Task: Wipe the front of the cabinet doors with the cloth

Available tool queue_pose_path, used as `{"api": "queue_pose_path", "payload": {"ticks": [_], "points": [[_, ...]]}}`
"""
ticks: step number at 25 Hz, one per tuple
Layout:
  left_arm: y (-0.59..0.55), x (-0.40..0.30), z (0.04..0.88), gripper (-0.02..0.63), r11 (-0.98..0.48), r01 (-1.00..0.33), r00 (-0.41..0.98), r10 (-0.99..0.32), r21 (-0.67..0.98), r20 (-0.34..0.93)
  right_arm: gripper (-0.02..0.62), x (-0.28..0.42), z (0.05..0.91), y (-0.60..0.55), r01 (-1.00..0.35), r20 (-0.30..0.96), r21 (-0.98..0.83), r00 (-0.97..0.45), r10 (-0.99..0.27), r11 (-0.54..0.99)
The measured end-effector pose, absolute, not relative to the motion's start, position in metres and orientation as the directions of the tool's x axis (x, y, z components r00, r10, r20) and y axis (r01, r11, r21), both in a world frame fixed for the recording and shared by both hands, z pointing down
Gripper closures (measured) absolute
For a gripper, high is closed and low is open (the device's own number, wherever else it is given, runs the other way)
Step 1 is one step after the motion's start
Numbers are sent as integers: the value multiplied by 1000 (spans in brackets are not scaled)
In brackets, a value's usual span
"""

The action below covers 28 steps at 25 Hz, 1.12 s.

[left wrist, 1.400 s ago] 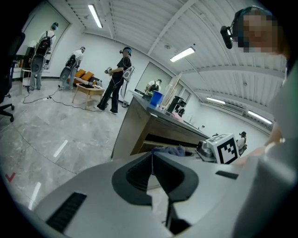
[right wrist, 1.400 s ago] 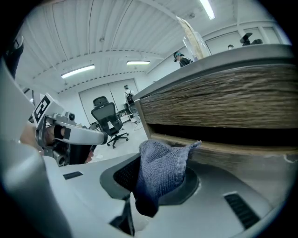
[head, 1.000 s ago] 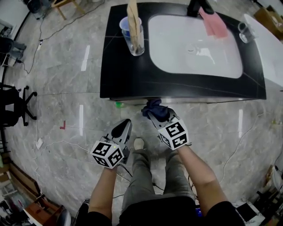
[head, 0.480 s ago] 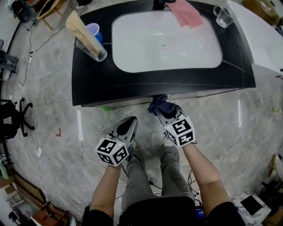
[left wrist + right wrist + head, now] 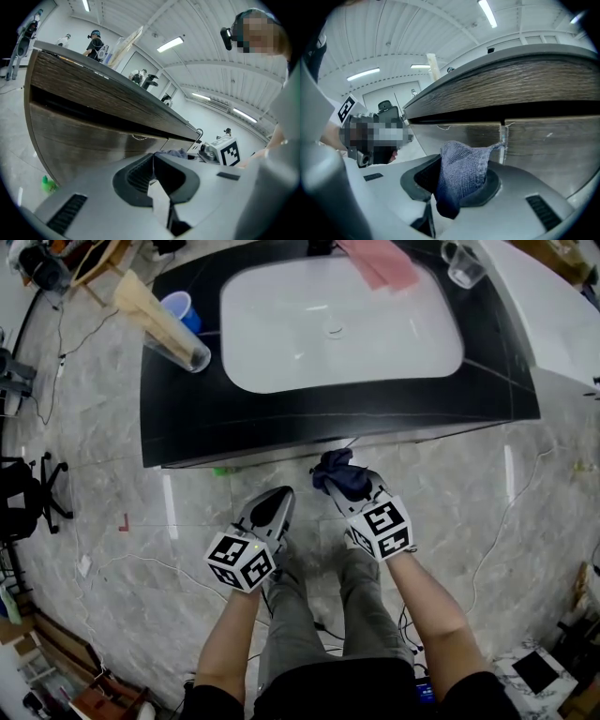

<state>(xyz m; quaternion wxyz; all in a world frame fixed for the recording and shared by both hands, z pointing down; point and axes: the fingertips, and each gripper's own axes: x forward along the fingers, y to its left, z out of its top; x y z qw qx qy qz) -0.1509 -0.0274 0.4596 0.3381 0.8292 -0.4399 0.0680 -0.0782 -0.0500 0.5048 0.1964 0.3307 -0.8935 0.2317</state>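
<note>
A dark blue knitted cloth [image 5: 461, 173] bunches out of my right gripper [image 5: 457, 187], which is shut on it. In the head view the cloth [image 5: 336, 472] sits just below the black counter's front edge [image 5: 281, 432]. Two wood-grain cabinet doors [image 5: 548, 145] fill the right gripper view, and a corner of the cloth points at the seam between them; I cannot tell whether it touches. My left gripper [image 5: 275, 504] hangs beside it to the left, shut with nothing in it. The left gripper view shows the door front [image 5: 89, 140] ahead of its jaws.
The counter holds a white sink [image 5: 342, 320], a pink cloth [image 5: 380, 261], a blue cup [image 5: 178, 307], a glass with a tan stick [image 5: 164, 326] and a clear cup [image 5: 462, 263]. A small green thing [image 5: 220, 471] lies on the marble floor. An office chair [image 5: 23, 493] stands left.
The head view has swung, so the counter sits further left and higher. The right gripper with the cloth is slightly farther from the counter edge. The left gripper has barely moved.
</note>
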Motion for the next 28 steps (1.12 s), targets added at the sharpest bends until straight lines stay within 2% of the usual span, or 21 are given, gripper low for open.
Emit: {"api": "queue_pose_path", "payload": {"ticks": [13,28], "points": [[3,-263,471,592,-294,-810,534,-726,507,433,486,-214,514,-15,-557,493,-325,-789,-366,764],[21,-381,503,592,-194,-856,444,-752,479,487,486,-354,542,-11,-451,505,-308,-824,-258,838]]}}
